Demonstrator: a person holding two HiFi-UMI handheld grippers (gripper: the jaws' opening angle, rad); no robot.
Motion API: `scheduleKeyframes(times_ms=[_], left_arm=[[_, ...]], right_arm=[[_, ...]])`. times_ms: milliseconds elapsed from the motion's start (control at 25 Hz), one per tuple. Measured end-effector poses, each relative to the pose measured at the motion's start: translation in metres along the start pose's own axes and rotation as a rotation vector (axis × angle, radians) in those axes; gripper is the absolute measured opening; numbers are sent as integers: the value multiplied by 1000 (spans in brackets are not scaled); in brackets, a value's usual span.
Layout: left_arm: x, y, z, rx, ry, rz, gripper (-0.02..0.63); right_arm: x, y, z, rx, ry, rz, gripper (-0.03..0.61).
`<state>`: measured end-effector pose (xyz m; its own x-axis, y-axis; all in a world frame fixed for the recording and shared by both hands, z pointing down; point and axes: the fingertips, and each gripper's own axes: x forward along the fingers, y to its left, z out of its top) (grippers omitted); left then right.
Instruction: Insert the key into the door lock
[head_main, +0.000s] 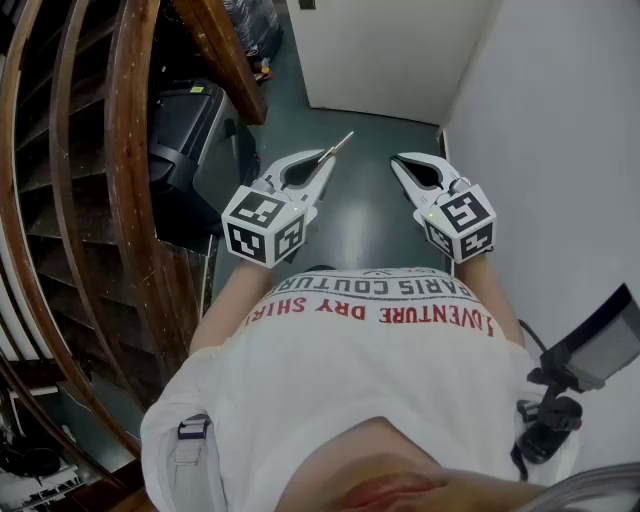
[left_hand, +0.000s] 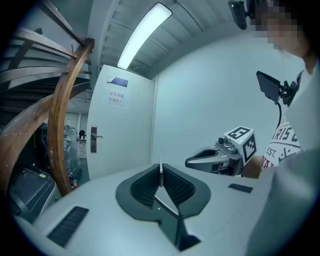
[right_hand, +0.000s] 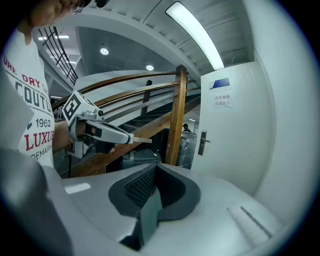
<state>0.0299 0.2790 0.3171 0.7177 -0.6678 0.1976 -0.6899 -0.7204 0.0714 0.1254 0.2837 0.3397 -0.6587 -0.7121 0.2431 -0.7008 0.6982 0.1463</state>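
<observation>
Narrow passage, dark green floor (head_main: 350, 225), white wall (head_main: 560, 150) along the 3 o'clock side, white door (head_main: 390, 50) closing the far end at 12 o'clock. Key (head_main: 337, 146): a thin metal blade sticking out of the left gripper (head_main: 322, 165), angled toward 1 o'clock in the head view, its tip over bare floor and well short of the door. In the left gripper view the key (left_hand: 160, 175) shows edge-on as an upright sliver, the ribbed pads (left_hand: 145, 184) clamped on it from both sides. Right gripper (head_main: 398, 163) held alongside at 3 o'clock of the left one, apart from it; its own view shows the jaws pressed together with nothing between them. Both point roughly level down the passage. Door lock (left_hand: 94, 138): a metal plate with a lever handle on the door's left edge, at 10 o'clock from the key in the left gripper view, well apart from it. Two small notices (left_hand: 116, 96) higher on the door. Curved wooden staircase (head_main: 120, 200) fills the 9 o'clock side; a black case (head_main: 185, 130) sits beneath its rail. A strip light (left_hand: 145, 32) runs overhead. The person wears a white shirt (head_main: 380, 350) with red lettering.
</observation>
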Motion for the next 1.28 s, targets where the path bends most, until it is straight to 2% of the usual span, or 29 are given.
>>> scheduleKeyframes(times_ms=[560, 960, 1120, 1280], left_arm=[[-4, -1, -3, -19, -10, -1, 23], [3, -6, 5, -3, -12, -10, 23], [8, 13, 0, -17, -15, 9, 23], [28, 55, -14, -48, -11, 18, 23]], right_arm=[[-2, 8, 1, 4, -7, 21, 2], [-6, -7, 8, 17, -39, 16, 2], [11, -13, 2, 15, -32, 33, 2], [53, -30, -8, 18, -14, 49, 2]])
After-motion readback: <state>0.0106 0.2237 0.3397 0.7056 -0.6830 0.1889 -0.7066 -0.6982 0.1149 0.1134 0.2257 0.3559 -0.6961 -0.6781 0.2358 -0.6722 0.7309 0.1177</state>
